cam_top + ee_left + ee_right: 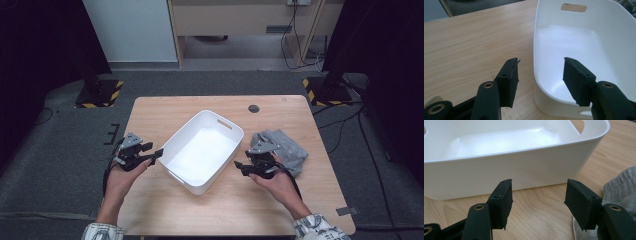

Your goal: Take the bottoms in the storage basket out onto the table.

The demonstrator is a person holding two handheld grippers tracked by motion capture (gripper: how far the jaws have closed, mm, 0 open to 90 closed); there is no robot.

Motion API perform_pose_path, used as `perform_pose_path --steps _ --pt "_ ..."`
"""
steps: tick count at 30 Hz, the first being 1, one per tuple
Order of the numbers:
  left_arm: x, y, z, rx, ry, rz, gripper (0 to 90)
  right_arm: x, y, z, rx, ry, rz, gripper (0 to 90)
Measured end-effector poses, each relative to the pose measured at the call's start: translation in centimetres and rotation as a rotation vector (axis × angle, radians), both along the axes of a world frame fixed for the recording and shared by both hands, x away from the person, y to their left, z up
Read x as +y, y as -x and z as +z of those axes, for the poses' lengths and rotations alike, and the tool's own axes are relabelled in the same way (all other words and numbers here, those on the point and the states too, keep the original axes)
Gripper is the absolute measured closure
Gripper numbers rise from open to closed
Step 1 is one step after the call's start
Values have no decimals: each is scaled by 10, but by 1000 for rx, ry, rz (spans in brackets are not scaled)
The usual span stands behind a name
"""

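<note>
An empty white plastic bin with handle slots sits at an angle in the middle of the wooden table. My left gripper hovers at the bin's near-left corner. In the left gripper view this gripper stands open, and the bin's wall runs between its jaws untouched. My right gripper is at the bin's right side. It is open too, facing the bin's outer wall with nothing between the jaws. A crumpled grey cloth lies just behind it, beside its right jaw.
A round cable hole sits near the table's far edge. Two dark stands with yellow-and-black bases flank the table's far corners. Cables trail over the grey carpet at right. Bare tabletop lies in front of the bin.
</note>
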State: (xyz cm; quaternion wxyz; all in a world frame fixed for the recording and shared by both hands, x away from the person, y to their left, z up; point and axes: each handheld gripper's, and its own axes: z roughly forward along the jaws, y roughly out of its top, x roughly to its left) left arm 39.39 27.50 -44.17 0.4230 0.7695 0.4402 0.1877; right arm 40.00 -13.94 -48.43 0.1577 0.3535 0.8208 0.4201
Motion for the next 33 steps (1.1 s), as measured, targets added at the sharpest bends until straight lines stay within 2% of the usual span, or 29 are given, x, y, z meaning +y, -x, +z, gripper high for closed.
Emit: perform_pose_path --steps 7,13,18,21,29,33 --pt "-14 -14 -10 38 -44 -22 499 8 0 -3 8 16 13 384" --pt "-22 -21 -16 73 -75 -6 540 15 -1 -6 13 31 24 382" --pt "-26 -25 -19 93 -94 -17 621 19 -2 -8 17 32 27 380" --pt "-28 -24 -20 92 -112 -11 642 19 -3 -7 11 32 29 380" --pt "-28 -16 -19 103 -103 -19 670 19 -4 -8 6 28 24 378" --pt "-30 -9 -19 101 -115 -35 668 19 -5 -7 0 25 19 374"
